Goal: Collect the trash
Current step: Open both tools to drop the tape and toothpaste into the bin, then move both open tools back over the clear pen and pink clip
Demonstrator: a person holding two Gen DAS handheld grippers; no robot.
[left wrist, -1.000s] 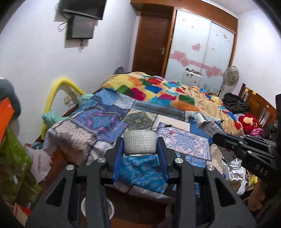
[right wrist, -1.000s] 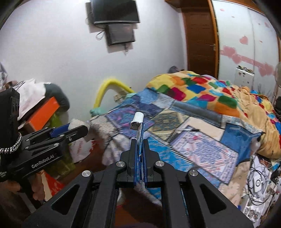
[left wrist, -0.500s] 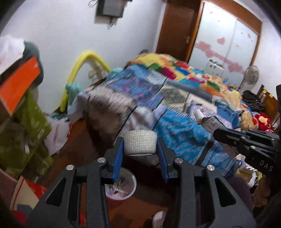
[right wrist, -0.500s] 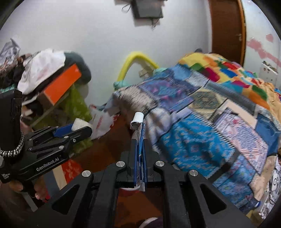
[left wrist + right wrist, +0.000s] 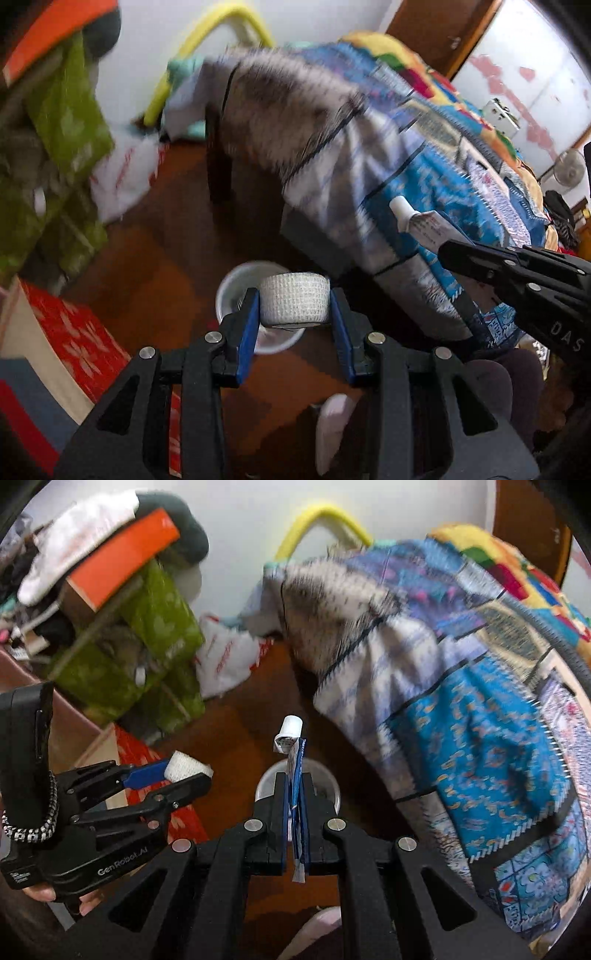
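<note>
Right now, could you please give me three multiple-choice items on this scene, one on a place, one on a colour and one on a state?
1. Where is the white bin?
A. On the bed
B. On the floor below both grippers
C. On the shelf

2. What colour is the bandage roll?
A. White
B. Green
C. Red

3. How does the right hand-held gripper stand?
A. Wide open
B. Shut on the tube
C. Shut on nothing

Answers: 1 B, the bin shows on the brown floor past the left hand-held gripper; 2 A, the roll is pale white; 3 B, the flat tube is pinched there.
</note>
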